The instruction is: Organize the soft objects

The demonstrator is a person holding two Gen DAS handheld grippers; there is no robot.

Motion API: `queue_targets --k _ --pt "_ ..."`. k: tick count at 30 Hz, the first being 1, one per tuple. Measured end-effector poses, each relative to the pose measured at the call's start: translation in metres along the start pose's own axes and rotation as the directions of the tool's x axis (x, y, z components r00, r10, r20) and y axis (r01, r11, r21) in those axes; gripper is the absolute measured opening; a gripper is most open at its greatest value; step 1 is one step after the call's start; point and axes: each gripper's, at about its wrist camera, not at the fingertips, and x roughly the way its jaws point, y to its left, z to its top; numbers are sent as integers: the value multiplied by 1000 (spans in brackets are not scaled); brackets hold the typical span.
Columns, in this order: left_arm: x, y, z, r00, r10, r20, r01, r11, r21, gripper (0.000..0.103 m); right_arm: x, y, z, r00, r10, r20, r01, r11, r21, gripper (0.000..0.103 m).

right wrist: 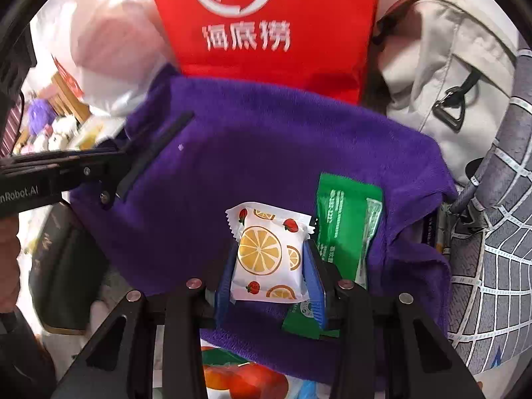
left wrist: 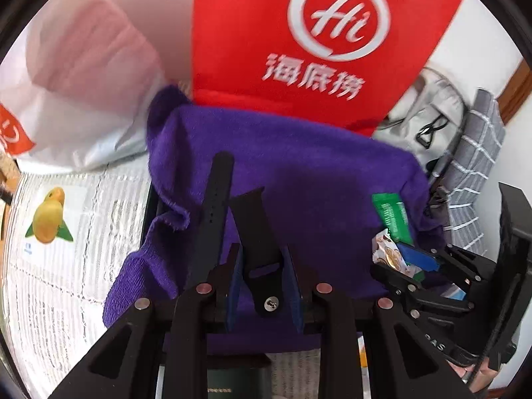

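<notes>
A: Left gripper point(left wrist: 264, 266)?
B: Clamped on black watch strap point(left wrist: 256, 232), over purple towel point(left wrist: 299, 166).
A: Right gripper point(right wrist: 269, 266)?
B: Pinching white citrus-print snack packet point(right wrist: 266, 256). Green sachet point(right wrist: 345, 226) lies at its 3 o'clock on the towel. Red bag point(right wrist: 266, 33) at 12.

Purple towel point(right wrist: 266, 153) spread as the carrying layer; green packet point(right wrist: 345, 219) lies flat on it. Surface under the towel can't be made out. Around it: red bag point(right wrist: 266, 60), white plastic bag point(left wrist: 83, 99), grey backpack point(right wrist: 442, 66), checked grey cloth point(right wrist: 498, 266).
</notes>
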Motion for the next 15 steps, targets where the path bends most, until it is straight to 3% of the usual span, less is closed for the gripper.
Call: queue_targets --k 12,15 --pt "17 2 -3 998 -2 -55 1 1000 -16 26 16 -10 2 999 9 -45 -6 998 67 42" --pt "20 1 -4 998 -3 -65 1 1000 -18 28 18 -10 4 999 20 -49 -17 998 66 50"
